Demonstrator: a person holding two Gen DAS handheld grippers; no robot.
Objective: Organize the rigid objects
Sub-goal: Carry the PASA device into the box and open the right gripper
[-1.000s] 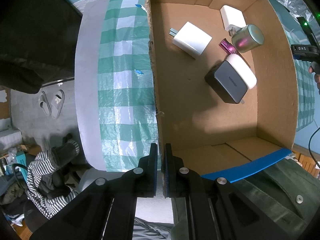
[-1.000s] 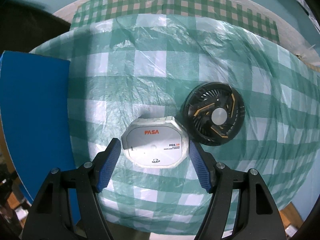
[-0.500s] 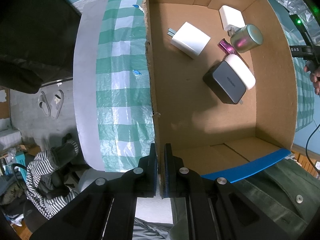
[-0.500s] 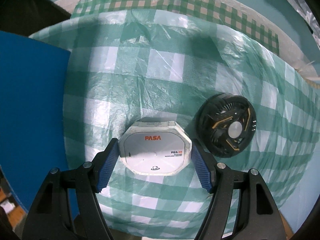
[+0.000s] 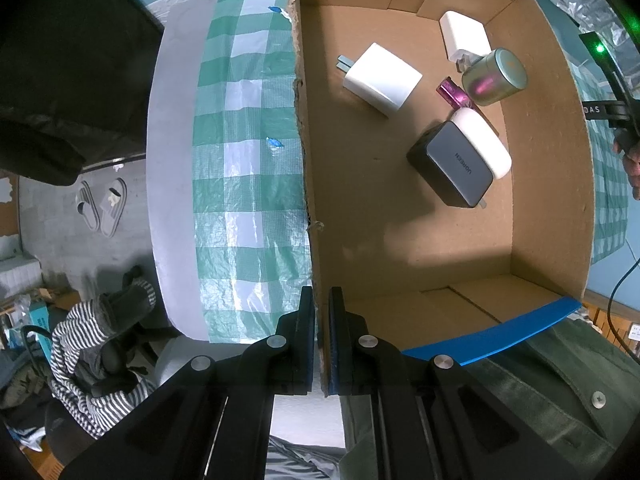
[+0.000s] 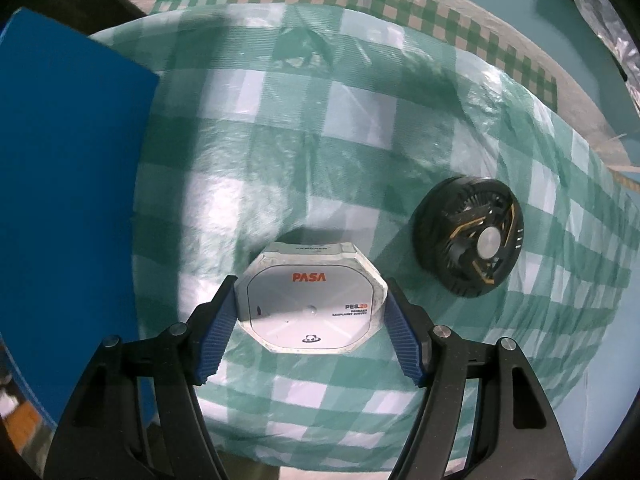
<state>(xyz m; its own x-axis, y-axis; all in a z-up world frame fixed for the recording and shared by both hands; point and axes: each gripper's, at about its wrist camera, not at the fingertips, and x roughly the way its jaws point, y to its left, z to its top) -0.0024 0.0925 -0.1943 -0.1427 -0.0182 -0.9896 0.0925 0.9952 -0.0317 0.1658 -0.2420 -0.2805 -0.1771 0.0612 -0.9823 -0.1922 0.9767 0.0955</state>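
Observation:
My left gripper point(image 5: 319, 340) is shut on the left wall of an open cardboard box point(image 5: 308, 184). Inside lie a white charger point(image 5: 382, 80), a second white charger point(image 5: 464, 36), a dark grey charger point(image 5: 456, 164), a white case point(image 5: 486, 142), a metal tin point(image 5: 494, 76) and a purple item point(image 5: 452, 92). My right gripper point(image 6: 308, 324) is shut on a white octagonal PASA device point(image 6: 310, 304), held above the green checked cloth point(image 6: 320, 120). A black round fan point(image 6: 468, 236) lies on the cloth to its right.
The blue outer side of the box point(image 6: 68, 200) fills the left of the right wrist view. The cloth-covered table edge point(image 5: 172, 184) runs left of the box, with floor, slippers point(image 5: 100, 208) and clutter below. A person's hand point(image 5: 632, 160) shows at the far right.
My right gripper has closed on the PASA device and lifted it off the cloth, away from the fan. The left gripper stays clamped on the box wall.

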